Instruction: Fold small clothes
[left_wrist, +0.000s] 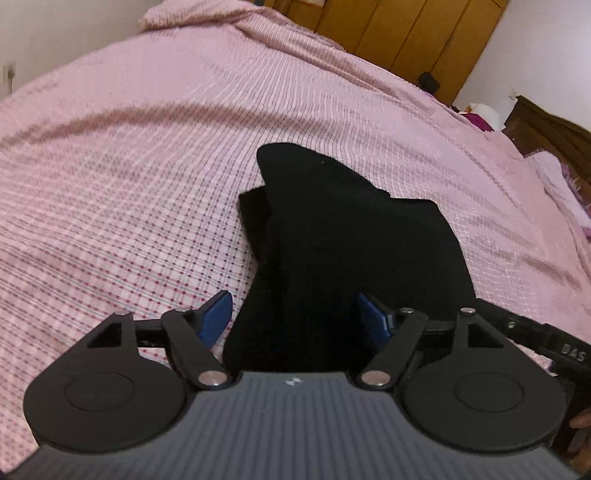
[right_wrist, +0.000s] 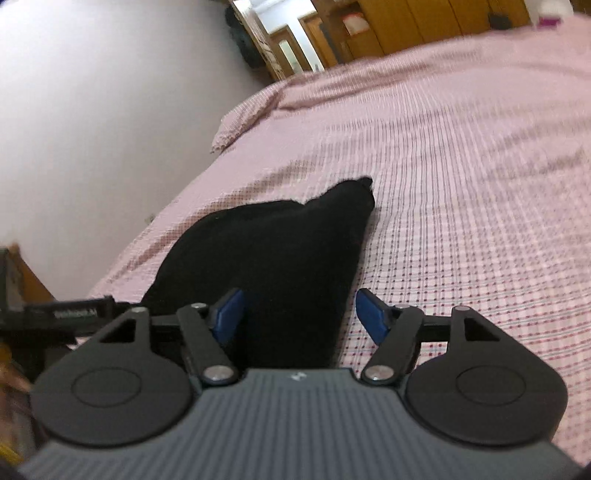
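Soft, light black knit garment (left_wrist: 332, 240) lay limp on pink checked bed (left_wrist: 129, 166); left gripper (left_wrist: 295, 314) & right gripper (right_wrist: 299, 314) fingers spread wide astride near edge, holding nothing, so prob best pinched there.

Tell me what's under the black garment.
The black garment lies on the pink checked bedspread, which shows all around it. A folded lower layer peeks out at its left edge. Whether anything else sits beneath is hidden by the cloth.

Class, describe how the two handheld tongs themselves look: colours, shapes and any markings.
Both the left tongs and the right tongs look alike: blue finger pads on black linkage arms with silver pivot pins, two round black discs, and a ribbed grey body carrying a small white logo.
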